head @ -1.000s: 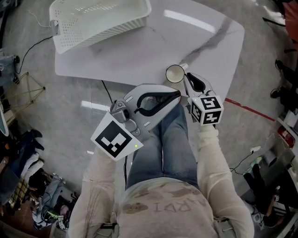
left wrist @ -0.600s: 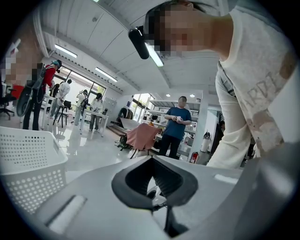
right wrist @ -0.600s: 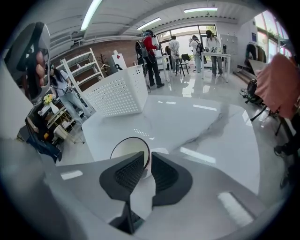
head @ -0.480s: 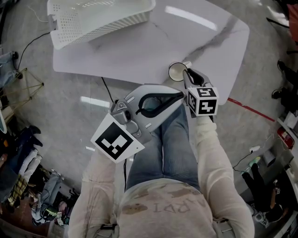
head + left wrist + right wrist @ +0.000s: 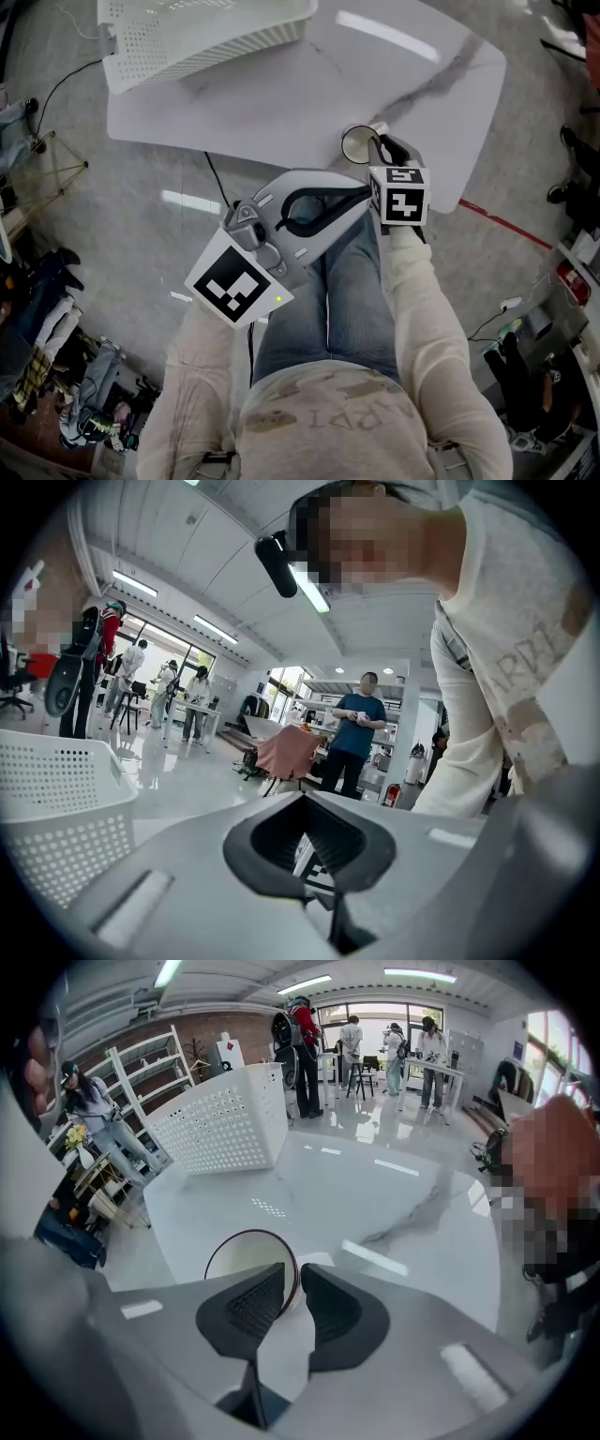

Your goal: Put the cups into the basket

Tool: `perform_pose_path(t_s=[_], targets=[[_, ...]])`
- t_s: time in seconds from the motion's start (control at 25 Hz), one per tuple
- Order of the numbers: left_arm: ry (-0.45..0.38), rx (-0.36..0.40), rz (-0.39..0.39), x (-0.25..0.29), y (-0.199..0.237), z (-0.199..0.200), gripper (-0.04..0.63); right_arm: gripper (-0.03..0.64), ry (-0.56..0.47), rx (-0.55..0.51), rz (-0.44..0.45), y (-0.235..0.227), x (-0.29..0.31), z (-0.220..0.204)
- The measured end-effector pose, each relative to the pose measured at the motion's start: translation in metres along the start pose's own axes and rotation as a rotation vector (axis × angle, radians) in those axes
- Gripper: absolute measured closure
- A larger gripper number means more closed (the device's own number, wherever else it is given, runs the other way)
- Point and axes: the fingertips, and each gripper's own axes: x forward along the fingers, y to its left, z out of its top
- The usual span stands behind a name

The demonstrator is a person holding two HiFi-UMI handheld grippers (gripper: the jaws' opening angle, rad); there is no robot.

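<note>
One cup (image 5: 356, 145): stood at the table's (image 5: 281, 103) right-of-centre edge.
Right gripper (image 5: 379, 150): jaws pinched its rim.
Left gripper (image 5: 360, 191): jaws met, empty.
Basket (image 5: 187, 37): lay upper left.

Faint "RP1" across the person's shirt (image 5: 521, 672)

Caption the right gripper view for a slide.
Right gripper shut on the cup rim near the table edge, basket at the far side.

Cup (image 5: 357, 145) R on table (image 5: 281, 103), basket (image 5: 187, 37) L
</note>
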Motion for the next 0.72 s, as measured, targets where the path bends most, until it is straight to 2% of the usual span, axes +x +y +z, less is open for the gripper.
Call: perform_pose_path(t_s=[0.28,0.72], targets=[[0.000,0.004,0.015,-0.0005,-0.0011,-0.0003,0.595,0.517,0.027,0.018,-0.030,-0.0001,0.0002,-0.0031],[-0.001,-0.002,0.024,-0.0011,0.0036,-0.0016,0.595,0.520,0.041,0.051,-0.019,0.0010,0.0013,-0.0032]])
